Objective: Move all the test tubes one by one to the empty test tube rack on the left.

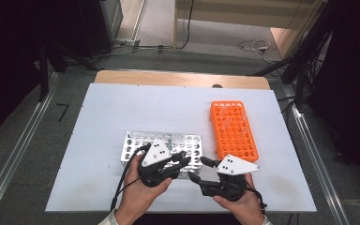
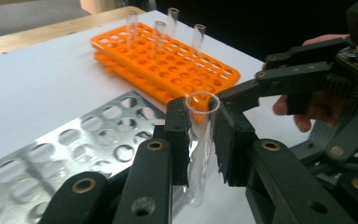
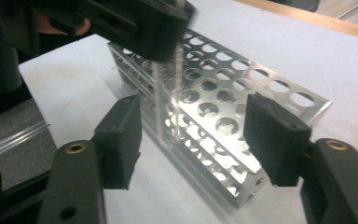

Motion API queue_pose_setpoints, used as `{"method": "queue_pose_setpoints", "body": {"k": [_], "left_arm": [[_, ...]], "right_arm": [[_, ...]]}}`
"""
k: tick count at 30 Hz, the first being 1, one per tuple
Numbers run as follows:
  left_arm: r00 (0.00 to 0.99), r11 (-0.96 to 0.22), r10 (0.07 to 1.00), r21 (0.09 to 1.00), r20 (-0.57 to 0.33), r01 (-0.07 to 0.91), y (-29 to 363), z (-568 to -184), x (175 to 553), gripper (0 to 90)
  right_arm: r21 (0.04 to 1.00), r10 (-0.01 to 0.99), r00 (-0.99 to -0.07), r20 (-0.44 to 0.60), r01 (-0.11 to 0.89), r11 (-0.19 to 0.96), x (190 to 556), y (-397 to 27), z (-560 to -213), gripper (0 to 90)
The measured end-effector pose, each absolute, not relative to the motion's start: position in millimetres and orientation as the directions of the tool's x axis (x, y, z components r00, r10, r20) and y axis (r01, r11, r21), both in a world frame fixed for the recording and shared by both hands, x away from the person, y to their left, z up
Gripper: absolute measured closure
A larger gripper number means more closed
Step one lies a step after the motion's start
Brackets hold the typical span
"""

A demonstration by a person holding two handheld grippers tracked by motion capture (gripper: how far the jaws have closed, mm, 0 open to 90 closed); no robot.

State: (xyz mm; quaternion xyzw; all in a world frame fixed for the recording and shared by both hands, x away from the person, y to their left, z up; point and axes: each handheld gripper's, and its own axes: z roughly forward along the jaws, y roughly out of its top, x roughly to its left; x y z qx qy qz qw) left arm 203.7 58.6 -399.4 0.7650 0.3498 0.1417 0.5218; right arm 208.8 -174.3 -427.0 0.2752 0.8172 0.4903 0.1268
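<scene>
- The left gripper (image 2: pixel 200 140) has its two black jaws clamped on a clear glass test tube (image 2: pixel 199 140), which stands upright between the pads with its open mouth above them and its rounded end below.
- From above, that left gripper (image 1: pixel 183 161) sits at the near right corner of the metal rack (image 1: pixel 136 140), a silver block of round holes lying on the white table (image 1: pixel 122 108).
- In the right gripper view the same tube (image 3: pixel 168 98) hangs down from the left gripper, just beside the rack's near edge (image 3: pixel 223 112); whether its tip touches anything I cannot tell.
- The right gripper (image 3: pixel 193 135) stands wide, its pads well clear of the glass on either side, gripping nothing.
- In the high view the right gripper (image 1: pixel 201 169) lies just beside the left one, near the table's front edge.
- The orange rack (image 2: pixel 168 65) sits farther off on the table, with four more clear tubes (image 2: pixel 161 32) upright in its far end.
</scene>
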Motion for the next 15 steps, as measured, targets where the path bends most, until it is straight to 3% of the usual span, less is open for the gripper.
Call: {"method": "queue_pose_setpoints", "body": {"k": [5, 15], "left_arm": [[0.68, -0.186, 0.717, 0.898, -0.154, 0.4, 80, -397, 206, 76.3], [0.598, -0.143, 0.786, 0.895, -0.155, 0.421, 125, -396, 211, 76.3]], "right_arm": [[0.876, 0.611, -0.789, 0.063, 0.337, 0.345, 214, -185, -426, 29.0], [0.88, 0.676, -0.734, 0.068, 0.363, 0.306, 225, -211, -427, 27.8]]}}
